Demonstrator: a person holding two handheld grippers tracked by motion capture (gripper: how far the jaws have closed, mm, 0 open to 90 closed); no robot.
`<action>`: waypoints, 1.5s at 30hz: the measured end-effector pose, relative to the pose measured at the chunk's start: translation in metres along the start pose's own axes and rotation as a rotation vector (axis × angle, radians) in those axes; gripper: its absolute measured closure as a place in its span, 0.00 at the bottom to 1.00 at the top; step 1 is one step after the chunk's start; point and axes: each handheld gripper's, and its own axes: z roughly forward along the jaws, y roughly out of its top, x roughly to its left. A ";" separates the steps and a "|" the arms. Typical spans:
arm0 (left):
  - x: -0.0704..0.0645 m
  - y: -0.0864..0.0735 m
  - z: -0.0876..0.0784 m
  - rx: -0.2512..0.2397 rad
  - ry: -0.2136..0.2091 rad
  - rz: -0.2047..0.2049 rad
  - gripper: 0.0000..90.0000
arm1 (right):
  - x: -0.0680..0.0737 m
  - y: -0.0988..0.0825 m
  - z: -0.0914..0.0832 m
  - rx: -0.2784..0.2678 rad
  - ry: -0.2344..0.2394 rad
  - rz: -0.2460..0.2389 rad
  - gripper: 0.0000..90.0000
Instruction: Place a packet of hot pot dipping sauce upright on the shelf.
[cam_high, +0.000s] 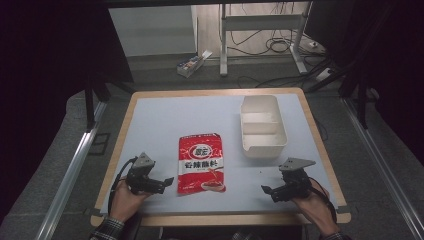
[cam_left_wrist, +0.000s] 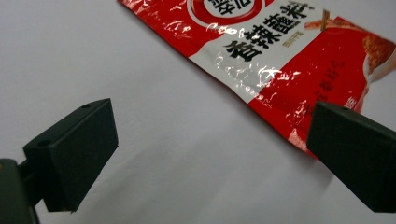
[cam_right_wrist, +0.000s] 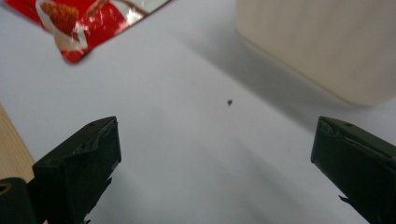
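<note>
My left tongs (cam_high: 167, 181) sit wide just beside the red packet (cam_high: 201, 162), long axis running away from me; right tongs (cam_high: 266, 190) wide, farther off.

Each hand-held gripper, left gripper (cam_high: 167, 181) and right gripper (cam_high: 266, 190), was black, with two blocky matte jaws bearing small round screw holes. A grey three-cornered plate topped each unit. Black cables trailed from both. The left sleeve (cam_high: 107, 231) was plaid.
</note>
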 end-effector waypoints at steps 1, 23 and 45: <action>0.000 0.000 0.000 0.000 0.000 0.000 0.03 | 0.000 0.001 0.000 -0.006 -0.003 -0.003 0.02; 0.007 0.003 0.003 -0.012 -0.021 -0.036 0.29 | -0.002 0.001 0.002 0.010 -0.062 -0.054 0.02; 0.015 0.023 0.024 0.001 -0.030 -0.005 0.91 | -0.001 -0.001 0.007 0.039 -0.071 -0.078 0.03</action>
